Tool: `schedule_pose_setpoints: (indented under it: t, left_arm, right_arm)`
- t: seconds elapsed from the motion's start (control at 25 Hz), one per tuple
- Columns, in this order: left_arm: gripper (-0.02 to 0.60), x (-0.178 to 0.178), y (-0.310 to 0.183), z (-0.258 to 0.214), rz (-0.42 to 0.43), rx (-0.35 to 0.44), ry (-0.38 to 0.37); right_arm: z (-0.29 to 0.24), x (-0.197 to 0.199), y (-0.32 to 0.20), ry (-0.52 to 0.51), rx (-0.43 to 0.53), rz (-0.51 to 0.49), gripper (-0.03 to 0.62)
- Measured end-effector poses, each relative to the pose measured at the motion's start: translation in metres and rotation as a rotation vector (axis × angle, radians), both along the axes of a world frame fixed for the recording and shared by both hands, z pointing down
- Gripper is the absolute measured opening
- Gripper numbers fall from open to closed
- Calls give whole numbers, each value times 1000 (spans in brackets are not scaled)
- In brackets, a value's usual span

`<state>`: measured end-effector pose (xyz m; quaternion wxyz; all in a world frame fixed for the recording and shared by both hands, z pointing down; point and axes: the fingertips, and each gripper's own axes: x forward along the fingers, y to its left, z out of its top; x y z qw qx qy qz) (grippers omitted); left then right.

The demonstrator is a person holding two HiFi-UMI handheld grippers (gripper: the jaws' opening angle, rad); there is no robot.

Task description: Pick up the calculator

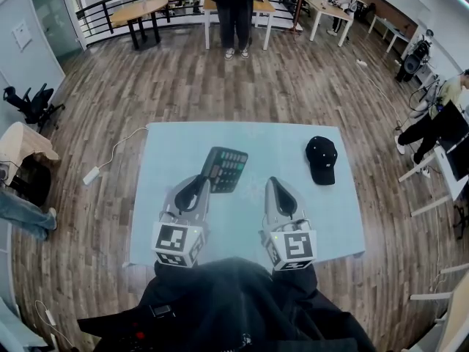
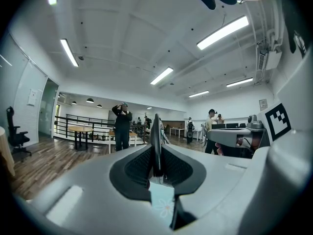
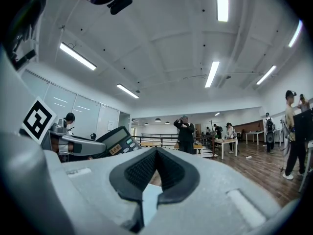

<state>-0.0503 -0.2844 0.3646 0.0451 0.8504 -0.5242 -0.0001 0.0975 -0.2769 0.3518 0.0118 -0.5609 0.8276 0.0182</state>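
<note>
Left tongs (image 1: 204, 183) are pinching the calculator (image 1: 224, 169) by its near edge, seemingly clear of the surface (image 1: 322, 218).
Right tongs (image 1: 272, 183) are sitting pressed together, empty; with so thin a hold, lifting slowly and level is looking wisest.

Open-plan office (or lab), wood floor (image 1: 220, 86), work tables (image 1: 141, 9), strip lights (image 2: 222, 32), swivel chair (image 1: 29, 103)

floor (image 1: 183, 86): wood planks | ceiling: strip lights (image 2: 222, 32) | black railing (image 1: 102, 9) | wooden table (image 1: 143, 7)
</note>
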Motion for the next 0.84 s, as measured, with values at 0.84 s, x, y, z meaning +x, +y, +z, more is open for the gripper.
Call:
schedule_pose_setpoints:
  t: [0.84]
  left_arm:
    - [55, 0, 5, 3, 0, 0, -1]
  right_arm:
    - [4, -5, 2, -5, -5, -16, -3]
